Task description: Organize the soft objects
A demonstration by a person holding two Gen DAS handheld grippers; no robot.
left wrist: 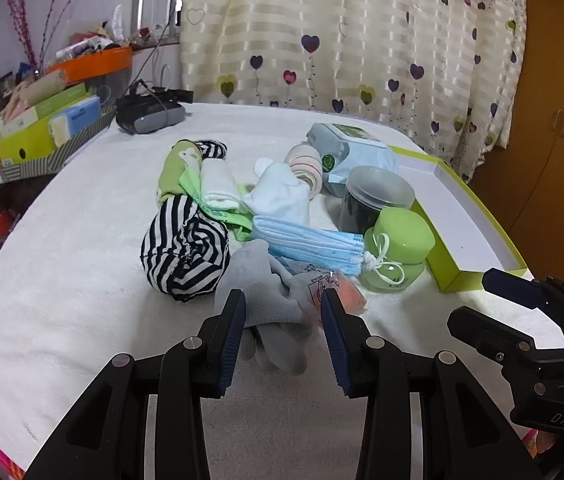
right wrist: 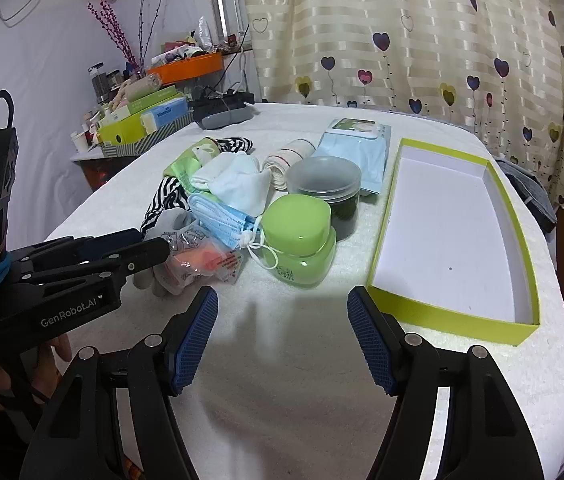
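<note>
A pile of soft things lies on the white table: a grey glove [left wrist: 270,300], a black-and-white striped cloth [left wrist: 184,252], a blue face mask [left wrist: 308,244], white socks [left wrist: 278,196], a green cloth [left wrist: 178,168] and a rolled striped sock [left wrist: 306,166]. My left gripper [left wrist: 284,334] is open with its fingers on either side of the grey glove. My right gripper [right wrist: 282,340] is open and empty over bare table, in front of the green jar [right wrist: 298,240]. The left gripper [right wrist: 138,254] shows at the glove [right wrist: 162,220] in the right wrist view.
An open lime-green box [right wrist: 446,320] with a white floor lies at the right. A green jar [left wrist: 396,252], a dark jar [left wrist: 374,204], a wipes pack [left wrist: 346,152] and a clear packet with an orange item [right wrist: 202,264] sit by the pile. A cluttered shelf [left wrist: 42,132] stands left.
</note>
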